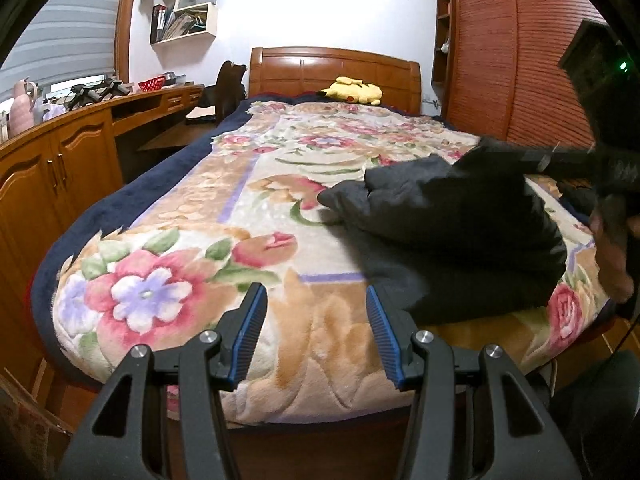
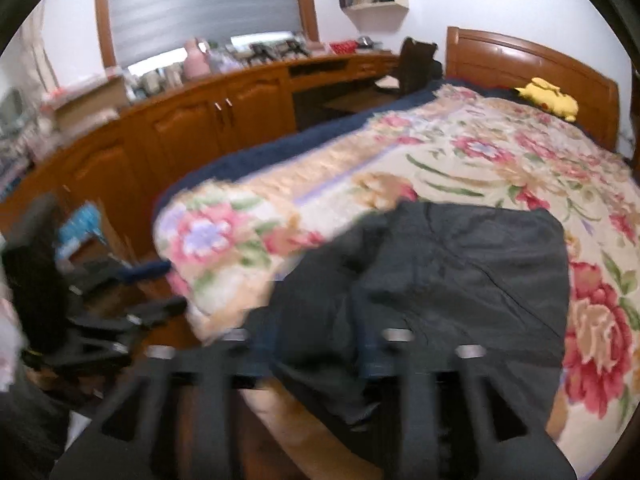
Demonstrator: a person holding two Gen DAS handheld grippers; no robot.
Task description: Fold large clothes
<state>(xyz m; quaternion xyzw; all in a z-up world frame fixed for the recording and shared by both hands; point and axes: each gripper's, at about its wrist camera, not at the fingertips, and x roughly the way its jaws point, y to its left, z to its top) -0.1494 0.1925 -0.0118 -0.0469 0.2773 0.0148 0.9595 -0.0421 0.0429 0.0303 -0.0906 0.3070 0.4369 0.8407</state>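
A large black padded garment [image 1: 448, 232] lies on the floral blanket [image 1: 208, 208] at the near right part of the bed. My left gripper [image 1: 316, 300] is open and empty, low over the blanket's near edge, just left of the garment. In the right wrist view, which is blurred, the garment [image 2: 452, 276] lies partly folded, and my right gripper [image 2: 316, 348] is at its near edge with cloth between the fingers. My right gripper also shows in the left wrist view [image 1: 560, 160], above the lifted edge of the garment.
A yellow plush toy [image 1: 354, 90] lies by the wooden headboard [image 1: 334, 66]. A wooden cabinet and desk [image 1: 60, 160] run along the left. A wardrobe [image 1: 508, 52] stands at the right. A cardboard box [image 1: 24, 424] sits on the floor at the left.
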